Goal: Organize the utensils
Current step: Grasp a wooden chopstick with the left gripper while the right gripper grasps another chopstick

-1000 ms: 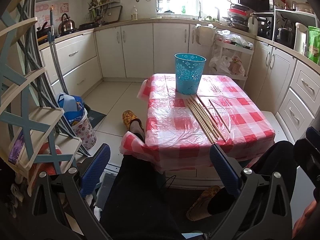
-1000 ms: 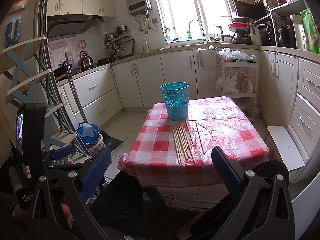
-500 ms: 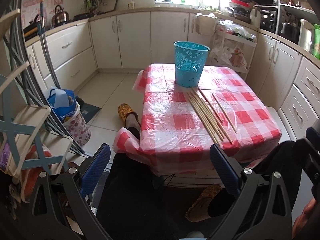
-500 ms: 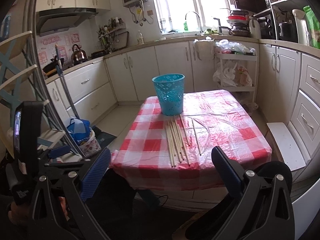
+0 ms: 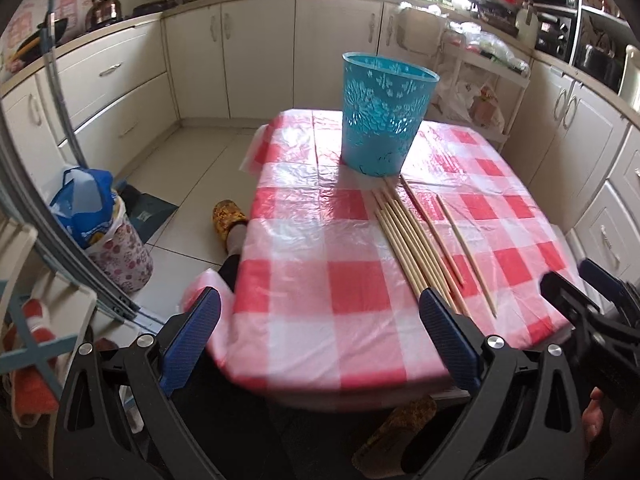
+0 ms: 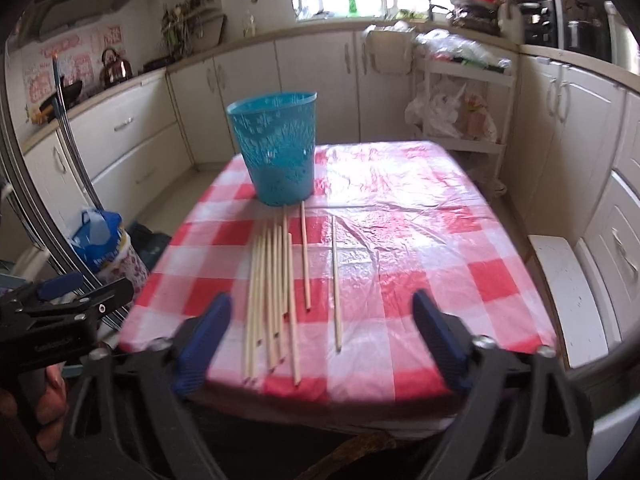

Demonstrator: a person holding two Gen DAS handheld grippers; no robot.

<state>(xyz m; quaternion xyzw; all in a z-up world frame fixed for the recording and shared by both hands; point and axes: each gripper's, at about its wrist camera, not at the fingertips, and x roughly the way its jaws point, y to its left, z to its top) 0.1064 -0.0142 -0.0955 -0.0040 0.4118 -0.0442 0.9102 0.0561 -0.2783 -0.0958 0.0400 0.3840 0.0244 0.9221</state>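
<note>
Several long wooden chopsticks (image 5: 416, 248) (image 6: 276, 288) lie side by side on the red-and-white checked tablecloth (image 5: 320, 240) (image 6: 420, 240), with two more lying apart to their right (image 6: 335, 280). Behind them stands an upright blue openwork basket (image 5: 384, 120) (image 6: 276, 148). My left gripper (image 5: 320, 308) hovers open over the table's near left part, with nothing between its fingers. My right gripper (image 6: 320, 300) hangs over the near edge with its jaws closing. The chopsticks' near ends show between its blue pads (image 6: 208, 332), which touch nothing.
A person's dark-trousered legs and patterned slippers (image 5: 230, 216) reach under the table. A blue bag in a floral bin (image 5: 92, 208) and a metal rack stand at the left. A white stool (image 6: 568, 292) and a trolley with bags (image 6: 460, 112) are on the right. Cabinets ring the room.
Both grippers have come forward and down toward the table, which now fills more of each view. The right gripper's fingers stand closer together than before.
</note>
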